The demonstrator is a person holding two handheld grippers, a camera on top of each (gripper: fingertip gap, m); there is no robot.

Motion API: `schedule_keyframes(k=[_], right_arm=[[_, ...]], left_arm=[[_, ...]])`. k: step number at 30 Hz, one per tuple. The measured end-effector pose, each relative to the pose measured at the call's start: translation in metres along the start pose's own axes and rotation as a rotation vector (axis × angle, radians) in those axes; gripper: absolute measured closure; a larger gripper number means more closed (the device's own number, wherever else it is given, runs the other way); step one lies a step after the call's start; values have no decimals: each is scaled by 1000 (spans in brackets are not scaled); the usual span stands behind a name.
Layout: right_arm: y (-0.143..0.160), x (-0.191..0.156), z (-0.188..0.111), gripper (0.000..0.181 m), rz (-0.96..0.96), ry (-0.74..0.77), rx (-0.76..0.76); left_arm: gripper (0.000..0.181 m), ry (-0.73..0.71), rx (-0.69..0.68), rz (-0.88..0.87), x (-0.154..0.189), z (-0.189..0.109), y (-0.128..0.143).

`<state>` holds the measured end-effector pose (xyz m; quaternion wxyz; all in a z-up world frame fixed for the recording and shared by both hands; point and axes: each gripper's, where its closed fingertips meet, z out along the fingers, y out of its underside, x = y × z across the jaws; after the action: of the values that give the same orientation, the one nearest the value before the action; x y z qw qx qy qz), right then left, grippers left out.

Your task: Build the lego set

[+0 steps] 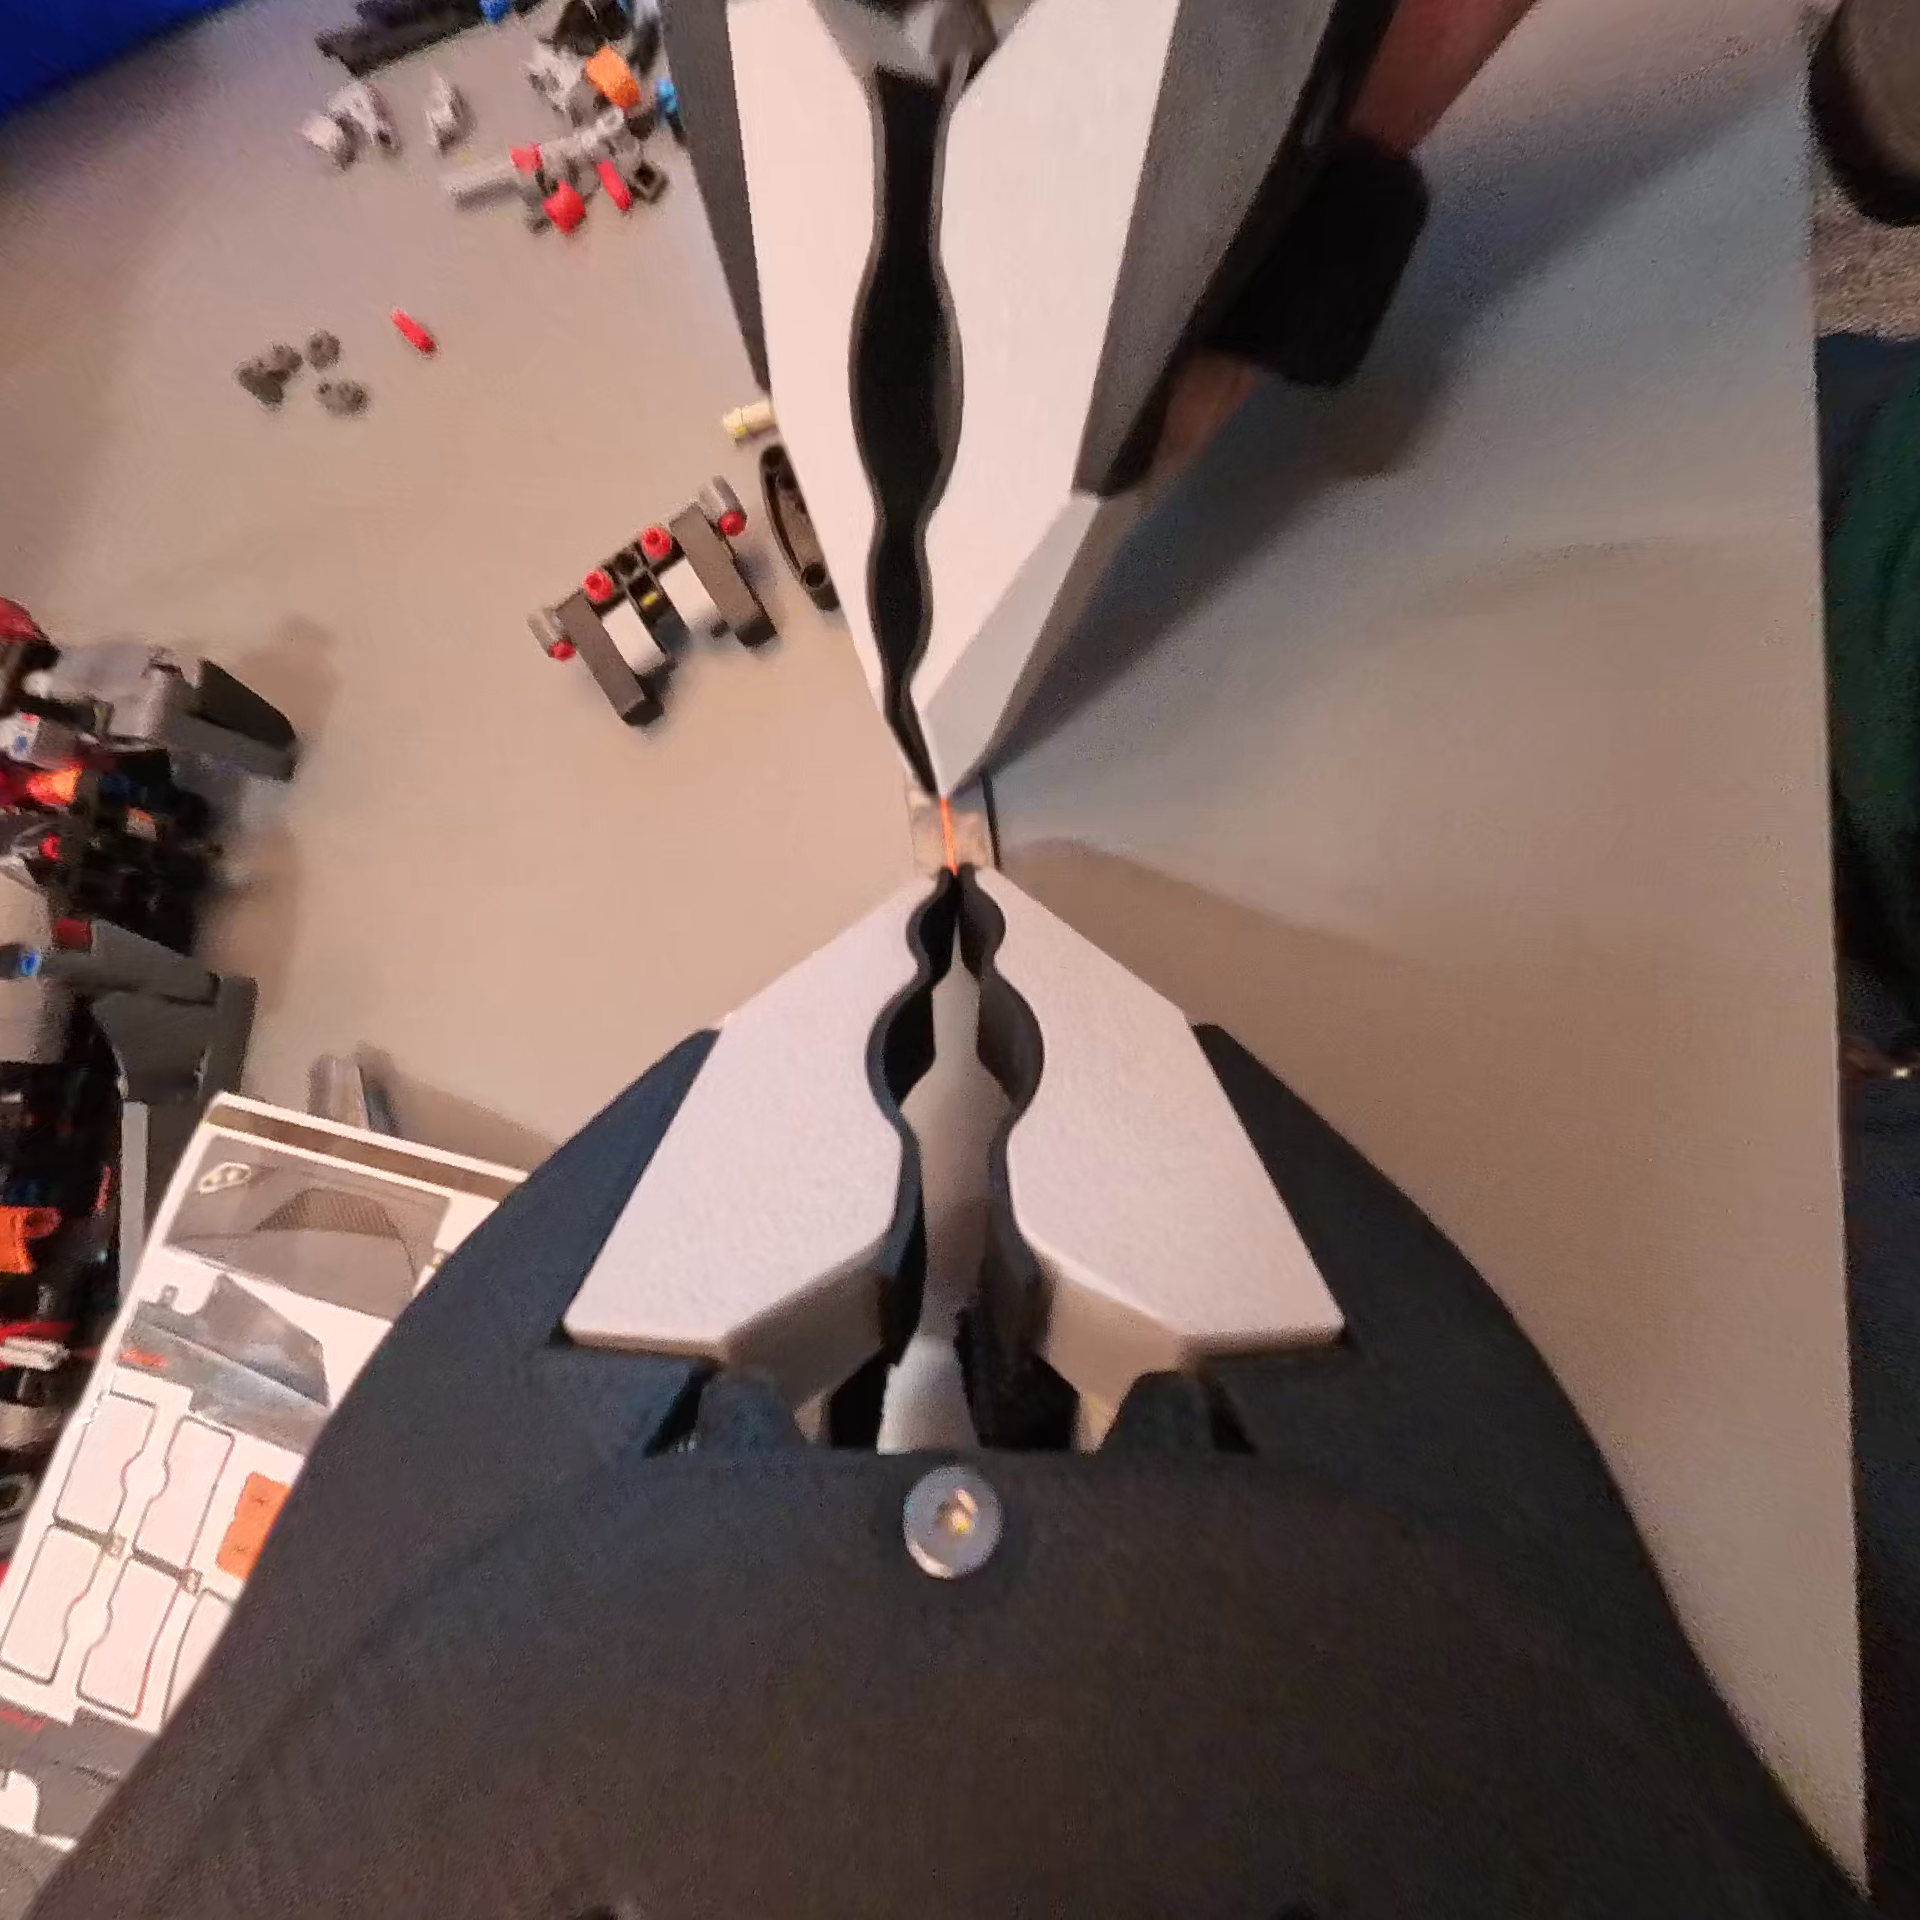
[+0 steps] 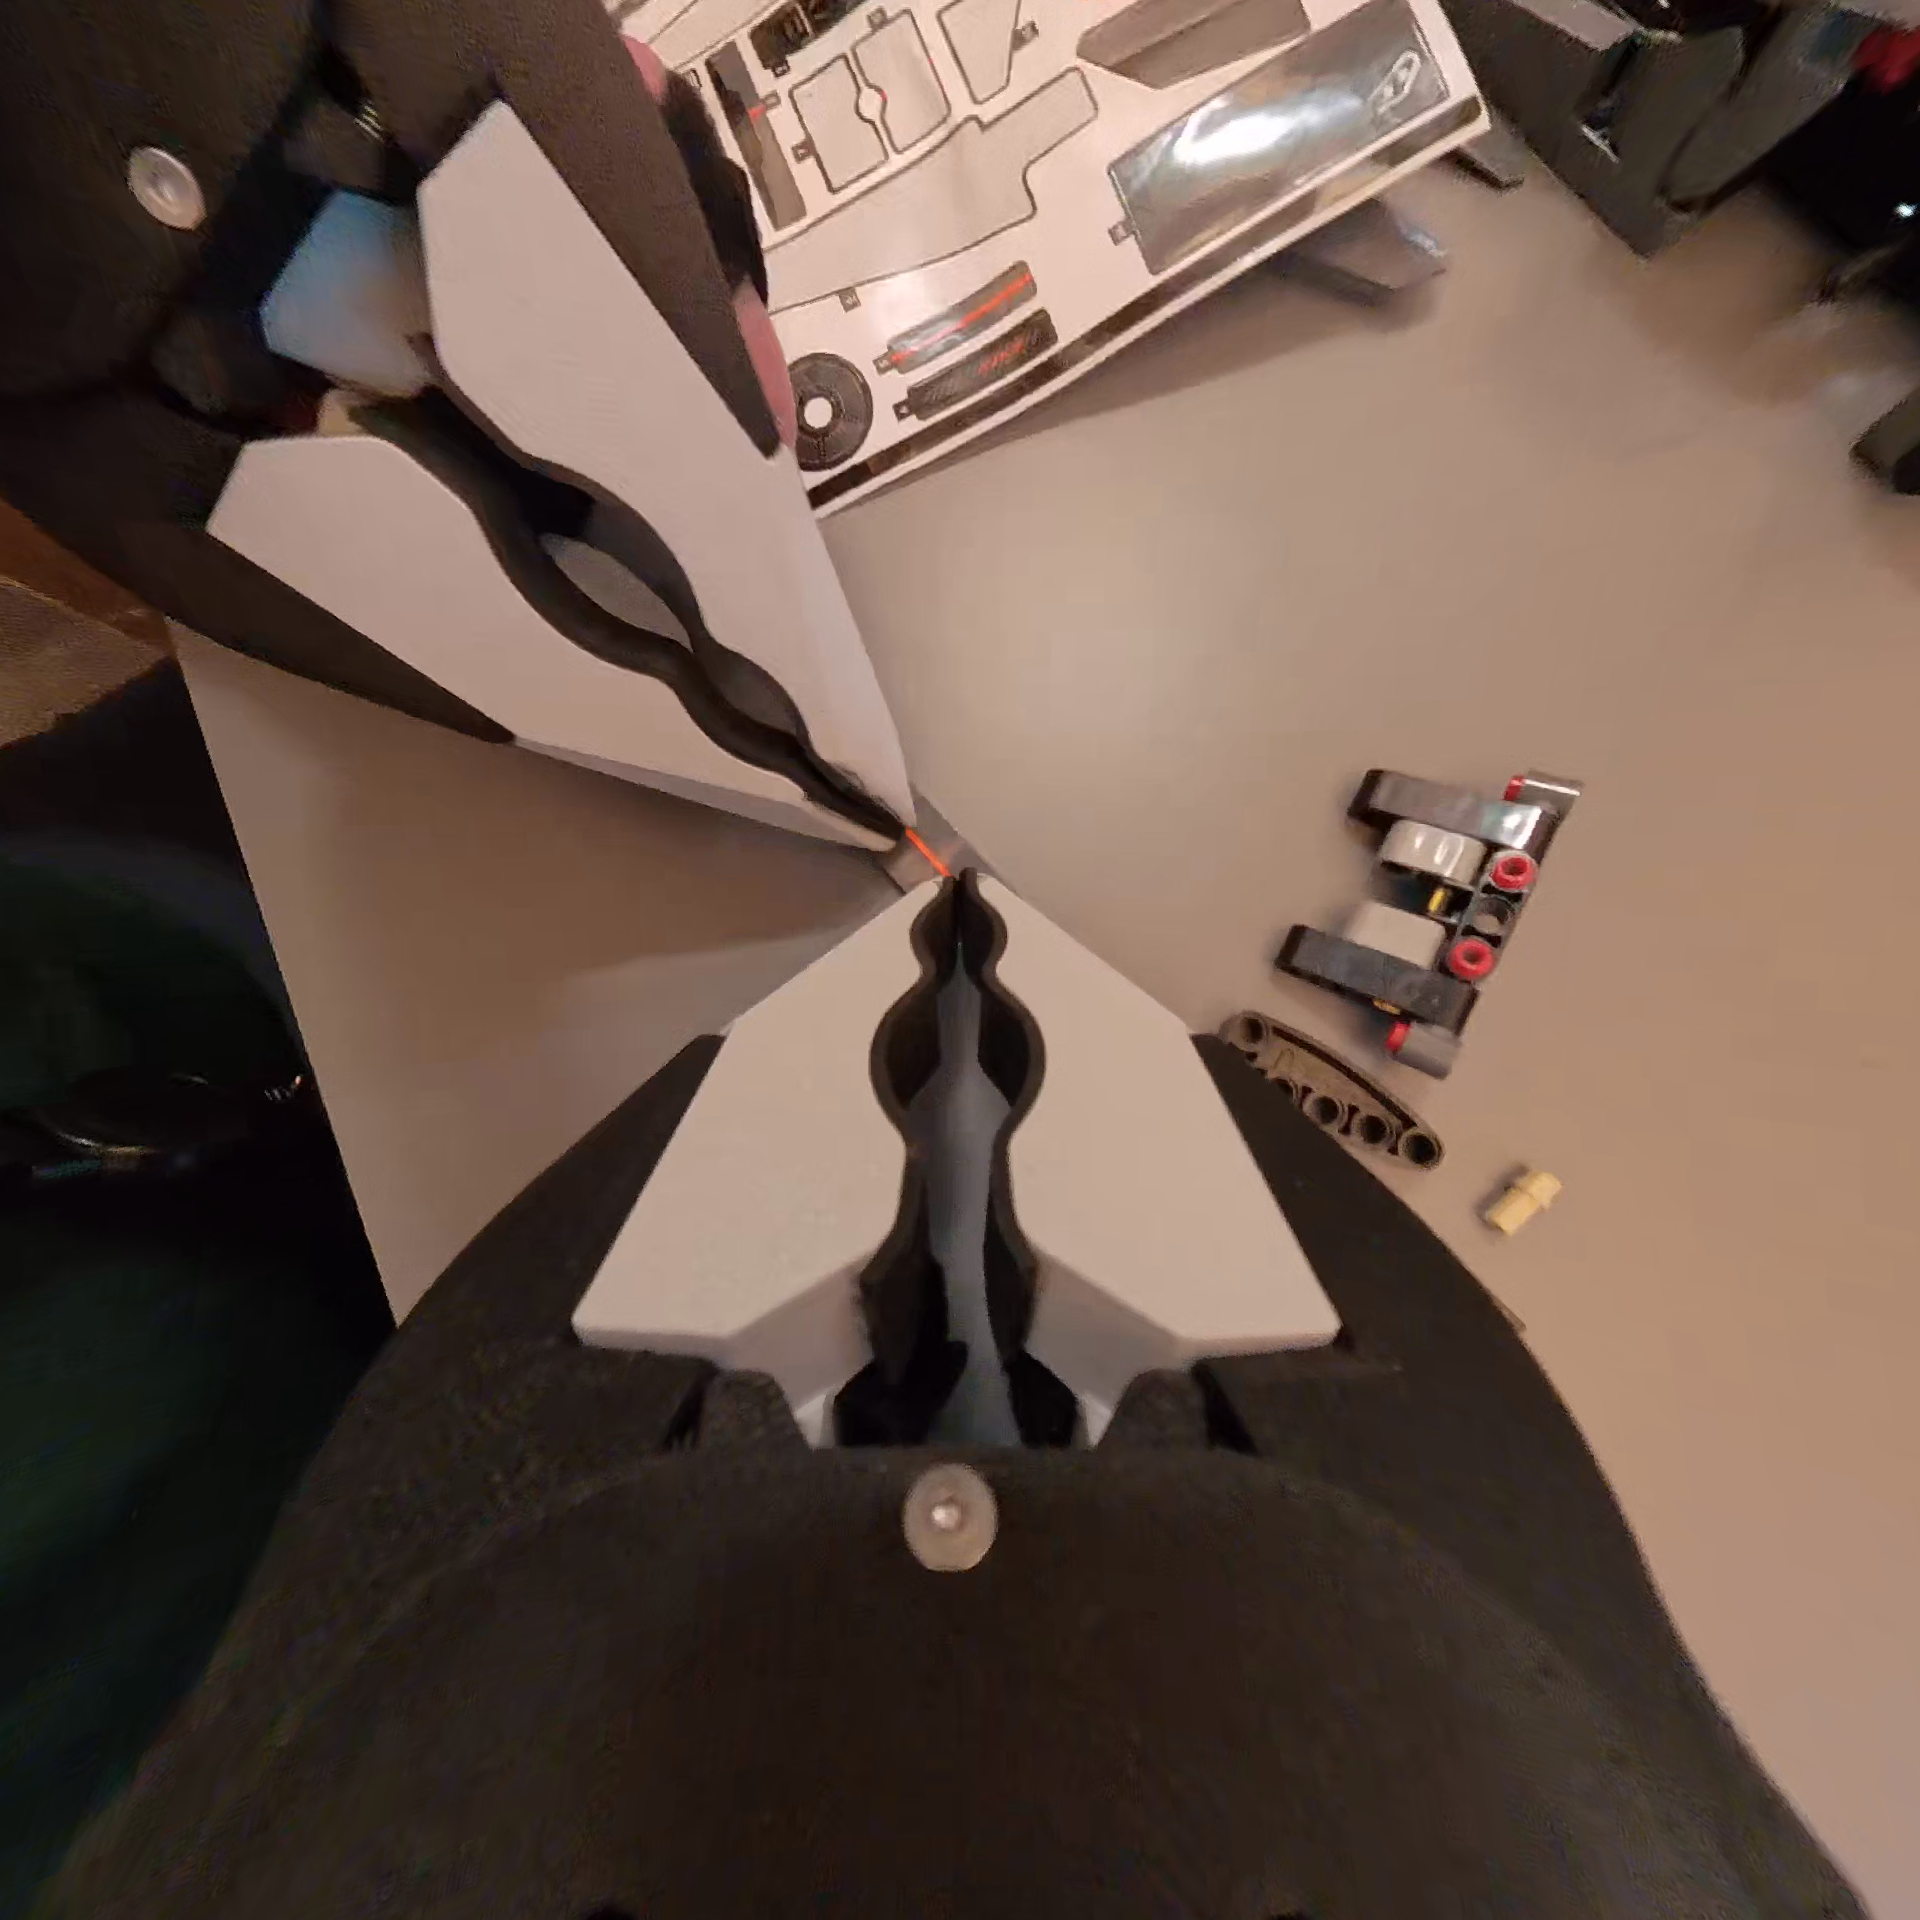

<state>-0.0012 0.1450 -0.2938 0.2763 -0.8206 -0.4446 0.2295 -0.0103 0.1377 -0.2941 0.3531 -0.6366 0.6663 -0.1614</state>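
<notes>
Beige tabletop (image 1: 520, 883) spreads under both views, and the task's thing hangs above it: a small grey sticker with an orange stripe (image 1: 945, 831), pinched between the tips of both tongs. Your left gripper (image 1: 954, 881) is closed down on its near edge; your right gripper (image 2: 958, 883) is likewise closed on the opposite edge, tip to tip. Judge it as feather-light, thin, floppy and tacky on one face, so it would likely curl or crease; hold it only by the margins and keep it taut. Near it lie a black-and-grey sub-assembly with red pins (image 2: 1439, 914), a curved dark beam (image 2: 1340, 1101), a tan pin (image 2: 1519, 1198), and the sticker sheet (image 2: 1091, 208) beyond
</notes>
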Motion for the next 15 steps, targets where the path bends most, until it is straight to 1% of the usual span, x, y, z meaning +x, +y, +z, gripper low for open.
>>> schedule_keyframes(k=[3, 5, 7, 9, 11, 14, 15], right_arm=[[-1, 6, -8, 181, 1, 37, 7], [-8, 2, -13, 181, -4, 14, 40], [-11, -3, -11, 181, -26, 2, 48], [-5, -6, -1, 181, -40, -5, 14], [0, -4, 2, 181, -55, 3, 7], [7, 5, -3, 181, -23, 27, -24], [5, 3, -5, 181, -18, 14, -9]], left_arm=[[181, -24, -21, 5, -4, -5, 4], [181, -13, 21, -34, -3, -8, -3], [181, -30, 51, -17, -2, -8, -12], [181, -16, -27, 9, 4, 1, -3], [181, -29, -22, 7, 4, 2, -2], [181, -32, -28, -27, 3, -2, 1], [181, -31, -23, -31, 3, -4, 1]])
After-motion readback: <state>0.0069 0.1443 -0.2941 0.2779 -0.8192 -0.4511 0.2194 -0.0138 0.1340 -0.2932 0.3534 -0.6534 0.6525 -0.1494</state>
